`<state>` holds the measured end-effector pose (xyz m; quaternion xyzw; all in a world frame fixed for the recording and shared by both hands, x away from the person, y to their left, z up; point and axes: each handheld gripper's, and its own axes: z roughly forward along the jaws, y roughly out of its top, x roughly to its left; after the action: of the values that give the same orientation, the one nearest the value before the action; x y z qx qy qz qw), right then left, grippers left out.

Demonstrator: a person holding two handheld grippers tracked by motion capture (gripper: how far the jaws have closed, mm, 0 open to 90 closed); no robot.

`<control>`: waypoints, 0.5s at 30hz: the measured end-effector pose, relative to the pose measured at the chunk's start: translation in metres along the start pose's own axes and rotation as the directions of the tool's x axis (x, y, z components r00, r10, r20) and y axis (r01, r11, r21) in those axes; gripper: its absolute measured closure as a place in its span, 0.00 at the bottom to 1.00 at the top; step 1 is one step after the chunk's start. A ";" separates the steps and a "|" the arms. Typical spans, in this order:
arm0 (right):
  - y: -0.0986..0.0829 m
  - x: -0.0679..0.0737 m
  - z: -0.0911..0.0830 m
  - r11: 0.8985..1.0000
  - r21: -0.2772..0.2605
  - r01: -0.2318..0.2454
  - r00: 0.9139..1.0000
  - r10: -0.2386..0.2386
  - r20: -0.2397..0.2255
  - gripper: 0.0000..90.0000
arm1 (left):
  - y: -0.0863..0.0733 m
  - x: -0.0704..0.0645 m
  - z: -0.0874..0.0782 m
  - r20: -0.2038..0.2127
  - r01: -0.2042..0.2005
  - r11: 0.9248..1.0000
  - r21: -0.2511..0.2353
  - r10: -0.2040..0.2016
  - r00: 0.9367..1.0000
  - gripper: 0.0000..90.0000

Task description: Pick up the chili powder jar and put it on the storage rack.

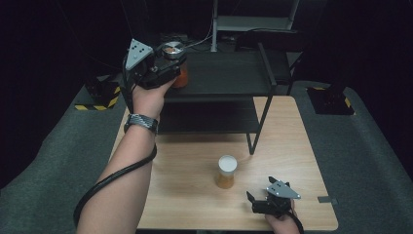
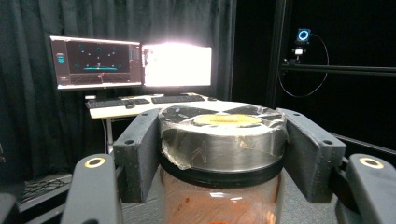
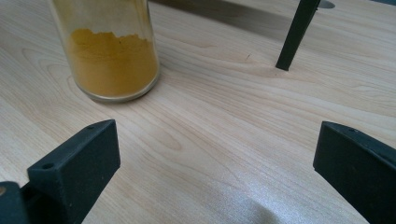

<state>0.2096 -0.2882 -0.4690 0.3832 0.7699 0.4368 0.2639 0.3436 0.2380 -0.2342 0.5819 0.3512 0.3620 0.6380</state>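
**Steel-lidded jar held at shelf, yellow jar waiting**

Steel lid, plastic film over it, sits square between the left gripper (image 1: 165,66) fingers (image 2: 137,154). They are closed on the red jar (image 2: 219,200) just under the lid, one finger on each side, so the glass hangs below and the lid stays upright. The grip is high on the neck, probably so the base stays free to set down. In the high view this jar is raised at the top level of the black shelf (image 1: 229,73), at its left end; I can't tell whether the base touches the shelf or hovers over it. Looks like a shelving step, jar going on or coming off.

Right gripper (image 1: 260,202) rests low on the worktop (image 1: 195,195), near the edge closest to the person. Its fingers (image 3: 77,165) are spread wide with nothing between them, bare wood in the gap. The yellow jar (image 3: 109,51), white cap (image 1: 227,163), stands upright ahead of these fingers and off to the left one's side, apart from both. A shelf leg (image 3: 296,35) stands further ahead on the other side. Likely the right hand is parked open, ready to take the yellow jar next.

Risk: the film on the lid looks loose.
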 end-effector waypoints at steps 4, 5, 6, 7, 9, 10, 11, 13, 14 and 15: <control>0.000 -0.001 0.000 1.000 -0.001 -0.004 1.000 0.004 0.000 0.00 | 0.000 -0.001 -0.001 -0.001 0.007 1.000 0.001 -0.007 1.000 0.36; 0.000 -0.001 0.000 1.000 -0.001 -0.004 1.000 0.004 -0.001 0.00 | 0.000 -0.002 -0.001 -0.001 0.005 1.000 0.001 -0.005 1.000 0.34; 0.000 -0.001 0.000 1.000 -0.001 -0.003 1.000 0.003 -0.002 0.00 | 0.000 -0.003 -0.002 -0.004 0.003 1.000 -0.001 -0.003 1.000 0.31; 0.000 -0.001 0.000 1.000 -0.001 -0.003 1.000 0.003 -0.001 0.00 | 0.000 -0.005 -0.003 -0.012 0.003 1.000 -0.001 -0.003 1.000 0.27; 0.000 0.000 0.000 1.000 0.000 -0.003 1.000 0.003 -0.001 0.00 | 0.000 -0.006 -0.005 -0.017 0.013 1.000 -0.003 -0.013 1.000 0.20; 0.000 0.000 0.000 1.000 -0.001 -0.001 1.000 0.001 -0.001 0.00 | 0.000 -0.007 -0.007 -0.023 0.011 1.000 -0.003 -0.011 1.000 0.17; 0.000 0.000 0.000 1.000 -0.002 0.000 1.000 0.000 0.000 0.00 | 0.000 -0.008 -0.008 -0.027 0.009 1.000 -0.003 -0.009 1.000 0.13; 0.000 0.000 0.000 1.000 -0.001 0.001 1.000 -0.001 0.001 0.00 | 0.000 -0.009 -0.012 -0.029 0.005 1.000 0.000 -0.005 1.000 0.09; 0.000 0.001 0.000 1.000 0.001 0.001 1.000 -0.001 0.002 0.00 | 0.000 -0.010 -0.013 -0.038 0.004 1.000 0.003 -0.004 0.999 0.07; 0.000 0.001 0.000 1.000 0.001 0.004 1.000 -0.004 0.002 0.00 | 0.000 -0.011 -0.015 -0.045 0.006 1.000 0.004 -0.005 0.999 0.03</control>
<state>0.2094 -0.2876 -0.4689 0.3825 0.7706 0.4354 0.2653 0.3252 0.2353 -0.2351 0.5738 0.3678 0.3726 0.6297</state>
